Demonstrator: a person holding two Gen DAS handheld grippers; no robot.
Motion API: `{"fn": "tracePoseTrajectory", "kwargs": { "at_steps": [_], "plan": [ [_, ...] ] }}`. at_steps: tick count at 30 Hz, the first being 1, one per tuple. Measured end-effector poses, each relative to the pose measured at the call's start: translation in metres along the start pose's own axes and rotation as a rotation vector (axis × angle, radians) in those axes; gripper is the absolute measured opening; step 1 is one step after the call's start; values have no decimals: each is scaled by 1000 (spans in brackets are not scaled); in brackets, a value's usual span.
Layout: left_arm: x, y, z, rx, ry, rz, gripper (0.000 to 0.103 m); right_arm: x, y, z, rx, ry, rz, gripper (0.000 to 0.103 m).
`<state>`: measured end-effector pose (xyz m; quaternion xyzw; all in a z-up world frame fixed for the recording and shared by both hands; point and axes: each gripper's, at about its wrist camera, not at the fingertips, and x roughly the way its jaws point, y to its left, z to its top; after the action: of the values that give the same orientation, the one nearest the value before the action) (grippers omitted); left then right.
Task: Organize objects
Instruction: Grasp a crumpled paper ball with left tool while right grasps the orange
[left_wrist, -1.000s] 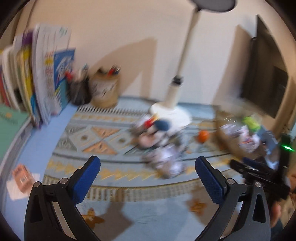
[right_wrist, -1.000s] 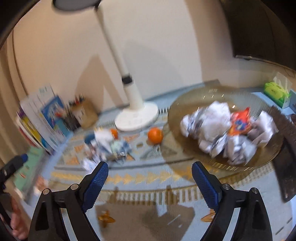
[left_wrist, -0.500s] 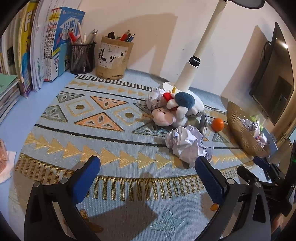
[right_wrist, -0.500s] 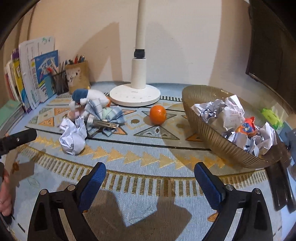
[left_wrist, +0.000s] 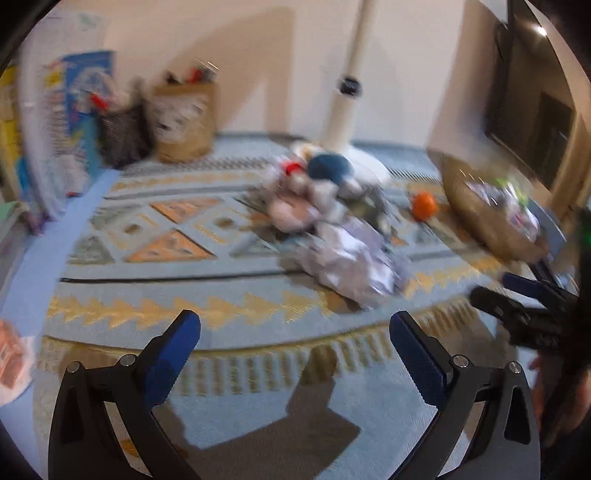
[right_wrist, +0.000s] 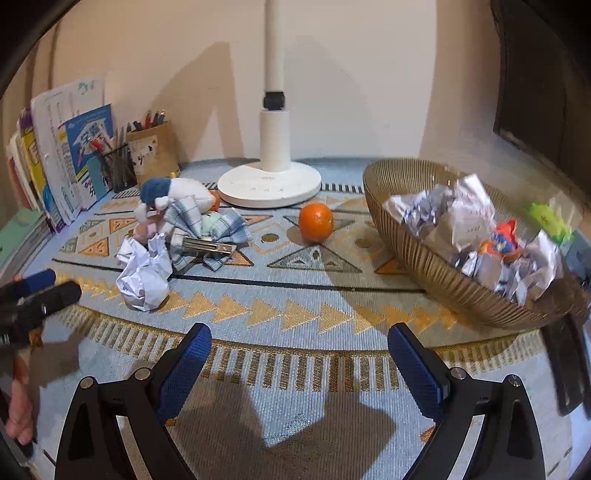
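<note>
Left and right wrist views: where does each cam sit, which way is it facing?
Left wrist: on the left claw, looking forward over the rug at the crumpled paper ball; own open fingers show, right claw at right edge.
Right wrist: on the right claw, facing the lamp base and wall; own open fingers show, left claw and hand at left edge.
Shared: paper ball, orange, basket, plush toy.

White lamp base (right_wrist: 269, 183), upright books (right_wrist: 62, 155), two pen holders (right_wrist: 153, 153).
</note>
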<state>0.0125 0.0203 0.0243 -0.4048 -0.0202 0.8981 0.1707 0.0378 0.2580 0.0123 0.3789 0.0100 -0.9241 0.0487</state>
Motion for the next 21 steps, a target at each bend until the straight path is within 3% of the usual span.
{"fn": "tracePoseTrajectory", "kwargs": {
  "at_steps": [3, 6, 10, 12, 14, 16, 17, 21],
  "plan": [
    [13, -11, 11, 67, 110, -74, 102, 15, -10, 4, 131, 109, 84, 96],
    [23, -18, 22, 128, 77, -71, 102, 26, -19, 18, 299, 187, 163, 96],
    [52, -12, 32, 93, 125, -102, 101, 47, -31, 36, 469, 265, 150, 96],
    [61, -9, 34, 76, 138, -109, 101, 56, -32, 48, 513, 250, 152, 94],
    [64, -13, 36, 84, 127, -103, 101, 62, -26, 60, 477, 214, 97, 91],
    [67, -15, 37, 87, 122, -113, 101, 71, -22, 67, 473, 190, 56, 78],
    [69, -16, 37, 87, 125, -104, 101, 79, -22, 69, 502, 188, 76, 74],
    [68, -19, 33, 98, 107, -66, 96, 88, -21, 78, 555, 118, 30, 67]
  ]
}}
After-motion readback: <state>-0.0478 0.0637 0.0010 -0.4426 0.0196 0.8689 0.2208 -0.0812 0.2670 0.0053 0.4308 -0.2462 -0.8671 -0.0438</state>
